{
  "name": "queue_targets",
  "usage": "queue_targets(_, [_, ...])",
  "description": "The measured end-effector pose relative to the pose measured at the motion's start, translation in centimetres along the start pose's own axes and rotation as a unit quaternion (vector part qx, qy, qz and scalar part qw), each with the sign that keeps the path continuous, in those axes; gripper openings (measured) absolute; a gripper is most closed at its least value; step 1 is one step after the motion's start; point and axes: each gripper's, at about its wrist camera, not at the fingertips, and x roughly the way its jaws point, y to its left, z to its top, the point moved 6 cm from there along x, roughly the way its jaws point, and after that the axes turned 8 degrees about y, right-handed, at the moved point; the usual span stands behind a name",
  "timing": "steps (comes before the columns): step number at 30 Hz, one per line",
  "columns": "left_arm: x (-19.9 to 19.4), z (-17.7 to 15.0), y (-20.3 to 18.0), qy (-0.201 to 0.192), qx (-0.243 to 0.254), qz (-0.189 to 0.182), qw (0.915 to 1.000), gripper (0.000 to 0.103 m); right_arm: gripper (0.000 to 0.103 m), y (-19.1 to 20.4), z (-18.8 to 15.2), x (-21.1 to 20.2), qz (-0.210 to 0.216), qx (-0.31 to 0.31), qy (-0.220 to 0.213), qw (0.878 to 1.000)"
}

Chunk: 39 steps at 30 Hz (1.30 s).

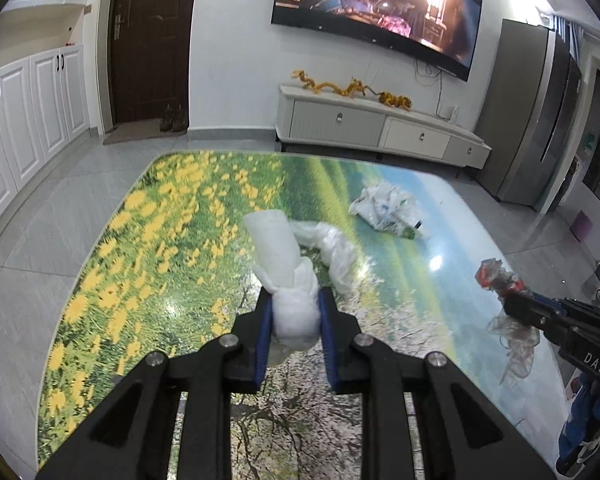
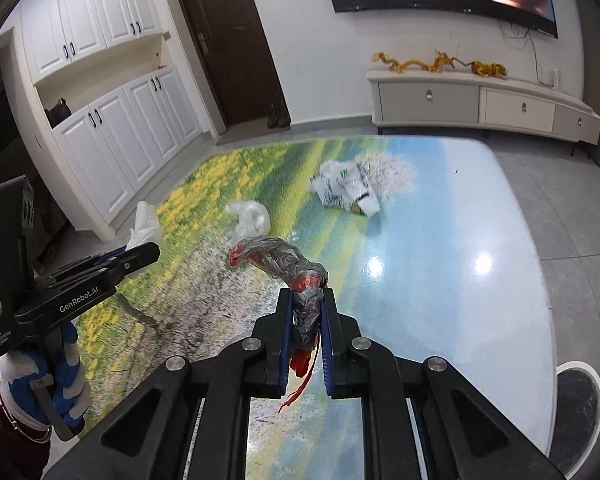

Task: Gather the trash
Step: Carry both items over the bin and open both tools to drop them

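My left gripper [image 1: 294, 296] is shut on a white crumpled paper wad [image 1: 288, 276], held above the table [image 1: 148, 248] with its flower-meadow print. In the right wrist view the left gripper [image 2: 146, 250] shows at the left edge with the white wad [image 2: 145, 226] sticking out. My right gripper [image 2: 307, 294] is shut on a twisted grey-and-red plastic wrapper [image 2: 288, 258]; a red strip hangs below the pads. In the left wrist view the right gripper [image 1: 510, 306] shows at right with the wrapper [image 1: 496, 276]. A clear plastic bag [image 1: 332, 248] and a printed white bag [image 1: 388, 210] lie on the table.
A gloved hand [image 2: 40, 376] holds the left gripper's handle. Beyond the table stand a white TV cabinet [image 1: 380, 124], a wall TV [image 1: 380, 4], a dark door [image 1: 148, 40], white cupboards [image 1: 24, 120] and a grey fridge [image 1: 532, 112]. A round dark object [image 2: 580, 408] sits beside the table's right edge.
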Motion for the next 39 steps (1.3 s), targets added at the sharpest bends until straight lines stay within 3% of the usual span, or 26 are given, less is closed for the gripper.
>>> queue_targets(12, [-4.0, 2.5, -5.0, -0.041, 0.023, -0.021, 0.9987, 0.021, 0.012, -1.7, 0.6, -7.5, -0.012, 0.012, -0.081, 0.997])
queue_targets(23, [-2.0, 2.7, -15.1, -0.009, 0.079, -0.097, 0.9921, 0.021, 0.012, -10.0, -2.3, -12.4, -0.067, 0.080, -0.111, 0.988])
queue_targets(32, [0.8, 1.5, -26.4, 0.032, 0.168, -0.148, 0.9740, 0.021, 0.013, -19.5, -8.1, -14.6, -0.122, 0.179, -0.104, 0.971])
queue_targets(39, [4.1, -1.3, -36.6, 0.083, 0.247, -0.183, 0.9479, 0.021, 0.013, -26.6, -12.9, -14.2, -0.151, 0.252, -0.077, 0.953])
